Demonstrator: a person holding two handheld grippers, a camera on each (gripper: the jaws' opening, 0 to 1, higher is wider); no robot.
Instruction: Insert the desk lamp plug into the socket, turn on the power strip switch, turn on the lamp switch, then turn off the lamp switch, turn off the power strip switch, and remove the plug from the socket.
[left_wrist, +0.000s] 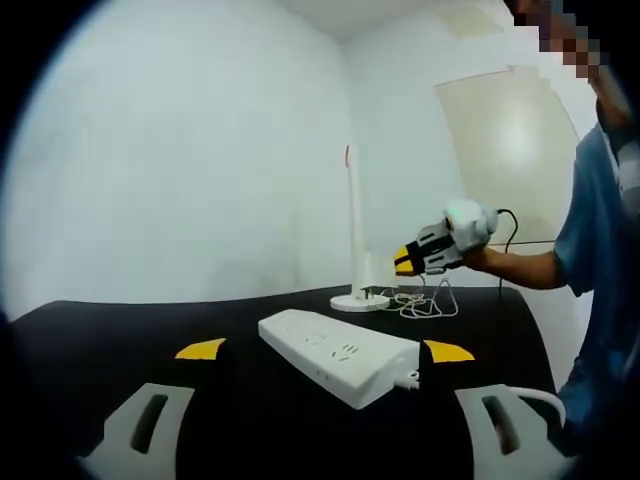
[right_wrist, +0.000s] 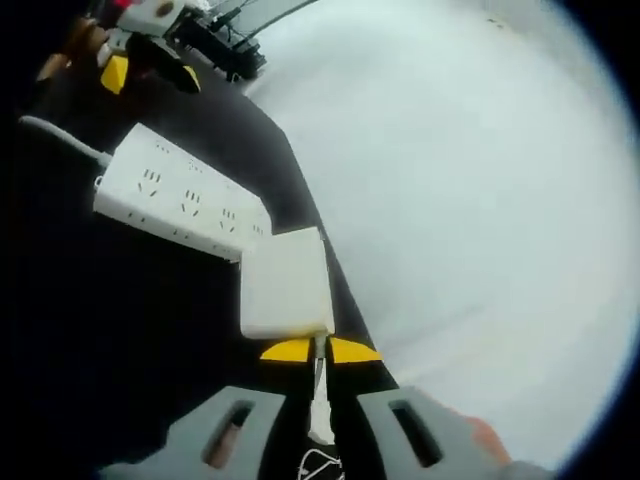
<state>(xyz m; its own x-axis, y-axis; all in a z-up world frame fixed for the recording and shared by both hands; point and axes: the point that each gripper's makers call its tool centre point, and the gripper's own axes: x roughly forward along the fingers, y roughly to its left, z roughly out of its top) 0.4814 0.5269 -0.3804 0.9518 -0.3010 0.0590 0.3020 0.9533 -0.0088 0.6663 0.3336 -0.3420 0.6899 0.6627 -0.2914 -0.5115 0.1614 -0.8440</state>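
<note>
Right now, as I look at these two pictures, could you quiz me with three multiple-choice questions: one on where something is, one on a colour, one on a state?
1. Where does the white power strip lie?
A. On the black table
B. On the floor
C. Hung on the wall

2. What colour are the left gripper's fingertips?
A. Red
B. Yellow
C. Green

3. How do the left gripper's jaws stand?
A. Shut tight
C. Clamped on the lamp
B. Open wide

Answers:
1. A: the power strip rests flat on the black table, nearer than the lamp.
2. B: the fingertips of the left gripper are yellow.
3. B: the two jaws stand far apart, with nothing between them.
</note>
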